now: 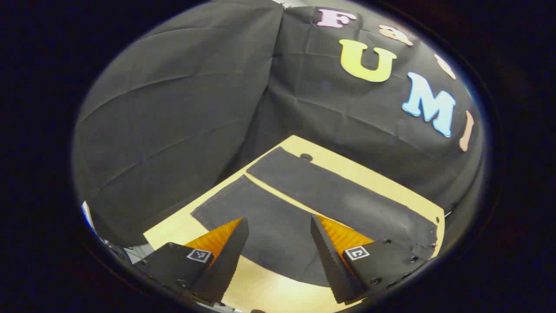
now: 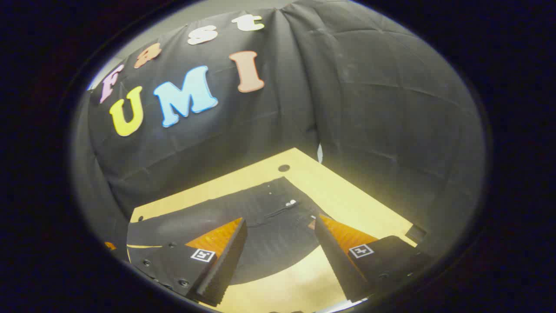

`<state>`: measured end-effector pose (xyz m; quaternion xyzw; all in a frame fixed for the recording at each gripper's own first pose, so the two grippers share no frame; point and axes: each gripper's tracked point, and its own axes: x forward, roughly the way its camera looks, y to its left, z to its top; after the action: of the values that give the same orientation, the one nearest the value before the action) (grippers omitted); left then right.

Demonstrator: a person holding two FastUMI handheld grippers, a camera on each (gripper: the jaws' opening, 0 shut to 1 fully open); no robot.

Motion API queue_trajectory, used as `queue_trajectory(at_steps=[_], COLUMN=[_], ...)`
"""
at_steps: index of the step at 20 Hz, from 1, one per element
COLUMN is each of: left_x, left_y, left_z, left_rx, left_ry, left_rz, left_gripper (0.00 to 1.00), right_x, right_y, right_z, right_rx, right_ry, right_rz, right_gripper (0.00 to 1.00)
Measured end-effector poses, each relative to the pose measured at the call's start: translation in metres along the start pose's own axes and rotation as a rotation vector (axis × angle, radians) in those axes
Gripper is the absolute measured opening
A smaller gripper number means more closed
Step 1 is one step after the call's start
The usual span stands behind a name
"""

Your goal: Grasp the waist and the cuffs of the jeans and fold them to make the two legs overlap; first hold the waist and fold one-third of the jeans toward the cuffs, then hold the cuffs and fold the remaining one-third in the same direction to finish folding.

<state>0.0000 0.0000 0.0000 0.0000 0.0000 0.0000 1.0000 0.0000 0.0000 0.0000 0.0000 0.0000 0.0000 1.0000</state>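
Note:
Dark jeans (image 1: 304,195) lie flat on the yellow table (image 1: 369,171), both legs spread apart with a thin strip of tabletop between them. My left gripper (image 1: 278,226) hovers open above the nearer leg, close to the cuffs, with nothing between its fingers. In the right gripper view the waist end of the jeans (image 2: 269,217) shows its metal buttons (image 2: 290,202). My right gripper (image 2: 280,226) hangs open over that waist and grips nothing.
The table's far corner with a small round hole (image 2: 283,168) lies beyond the waist. Black cloth walls close in on the table on both sides. A bare strip of tabletop (image 2: 356,195) runs right of the waist.

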Motion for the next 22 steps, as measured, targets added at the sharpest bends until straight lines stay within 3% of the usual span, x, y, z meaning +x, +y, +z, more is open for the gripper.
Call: queue_trajectory(at_steps=[3, 7, 10, 15, 19, 22], left_x=[0.008, 0.014, 0.017, 0.02, 0.013, 0.007], left_y=[0.021, 0.018, 0.019, 0.031, 0.045, 0.055], left_z=[-0.02, -0.045, -0.056, -0.072, -0.084, -0.095], left_rx=[-0.055, -0.155, -0.188, -0.261, -0.29, -0.321], left_ry=[0.068, 0.132, 0.153, 0.186, 0.195, 0.212], left_rz=[0.044, 0.062, 0.087, 0.134, 0.179, 0.207], left_gripper=[0.96, 0.96, 0.96, 0.96, 0.96, 0.96], right_x=[0.035, 0.07, 0.097, 0.131, 0.137, 0.139], right_y=[-0.02, -0.046, -0.068, -0.065, -0.044, -0.045], right_z=[-0.024, -0.066, -0.075, -0.109, -0.136, -0.136], right_rx=[0.099, 0.388, 0.519, 0.829, 0.86, 0.806], right_ry=[0.113, 0.306, 0.354, 0.495, 0.615, 0.633], right_rz=[-0.033, -0.112, -0.201, -0.331, -0.35, -0.381], right_gripper=[0.95, 0.95, 0.94, 0.94, 0.94, 0.91])
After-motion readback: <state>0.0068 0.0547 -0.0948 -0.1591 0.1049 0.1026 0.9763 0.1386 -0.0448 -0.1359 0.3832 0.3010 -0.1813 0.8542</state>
